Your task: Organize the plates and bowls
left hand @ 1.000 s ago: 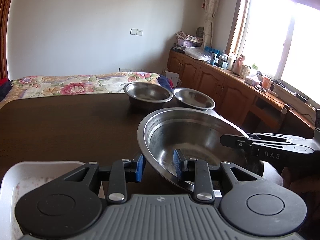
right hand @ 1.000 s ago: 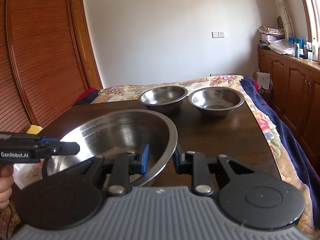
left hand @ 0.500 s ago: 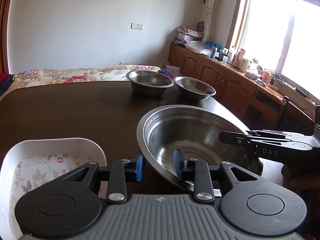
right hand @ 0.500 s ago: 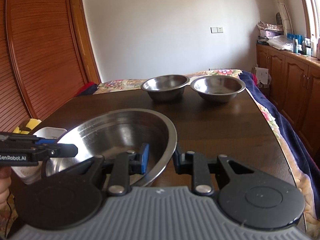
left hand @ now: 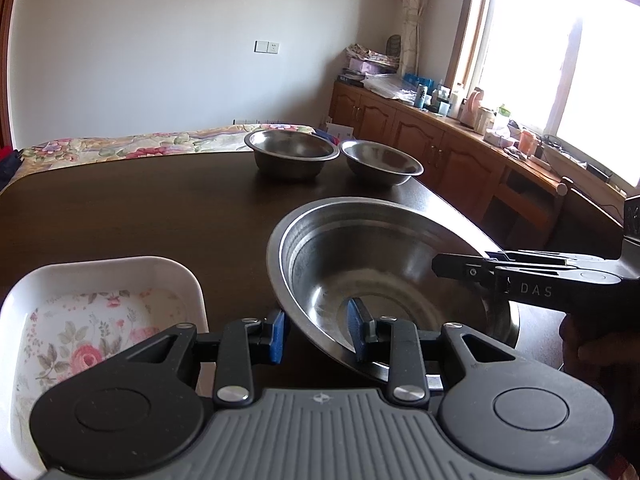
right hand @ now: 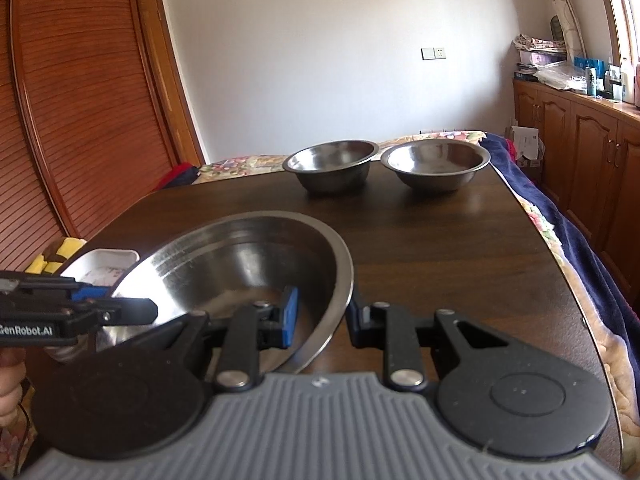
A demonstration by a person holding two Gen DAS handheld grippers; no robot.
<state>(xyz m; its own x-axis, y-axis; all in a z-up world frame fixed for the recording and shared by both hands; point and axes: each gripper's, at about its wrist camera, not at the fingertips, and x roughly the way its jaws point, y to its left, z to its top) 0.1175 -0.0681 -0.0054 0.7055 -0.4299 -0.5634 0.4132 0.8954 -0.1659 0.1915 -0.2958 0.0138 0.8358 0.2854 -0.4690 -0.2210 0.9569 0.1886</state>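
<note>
A large steel bowl hangs tilted over the dark wooden table, held from both sides. My left gripper is shut on its near-left rim, one blue pad inside and one outside. On the opposite rim my right gripper is shut the same way. Each gripper shows side-on in the other's view. Two smaller steel bowls stand side by side at the table's far end. A white floral dish sits at the near left.
A bed with a floral cover lies beyond the table's far edge. Wooden cabinets with bottles run under the window on the right. A slatted wooden door stands on the left. Hands grip both handles.
Both grippers have risen with the large bowl and drawn back from the two far bowls. More of the white floral dish has come into view at the left.
</note>
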